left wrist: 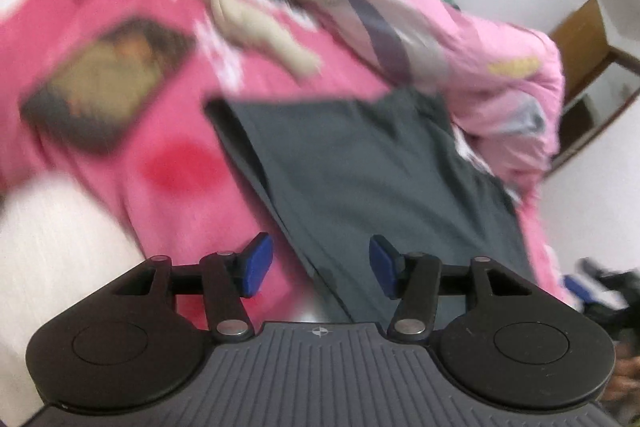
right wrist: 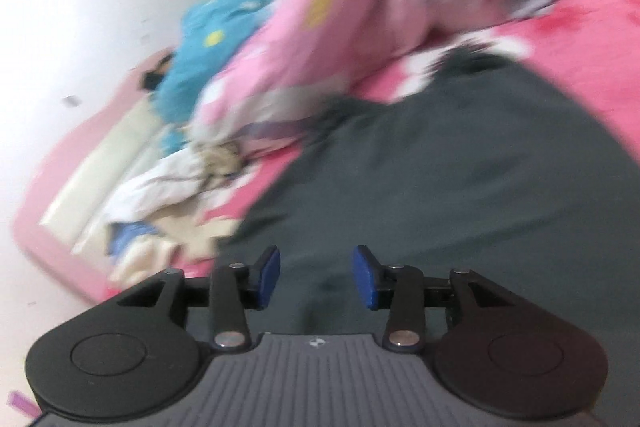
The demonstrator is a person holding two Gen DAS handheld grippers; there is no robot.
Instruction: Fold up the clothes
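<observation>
I hold two hand-held grippers over one dark grey garment (left wrist: 360, 163) that lies spread flat on the pink bed cover (left wrist: 132, 195). My left hand-held gripper (left wrist: 320, 267) has its two blue pads apart, nothing clamped between them, and only the grey cloth's edge shows beyond them. My right hand-held gripper (right wrist: 316, 277) is also parted and empty, hovering over the same garment (right wrist: 460, 187).

Taking the grey garment as the landmark: behind it rises one puffy pink quilt (left wrist: 480, 39) with yellow patches; the cloth itself looks smooth and matte with a straight folded edge. To its left, only in the left wrist view, lies one dark rectangular flat object (left wrist: 104, 83), too blurred to name. Only the right wrist view shows one blue plush item (right wrist: 208, 39) and a crumpled heap of white and beige clothes (right wrist: 180, 195).
</observation>
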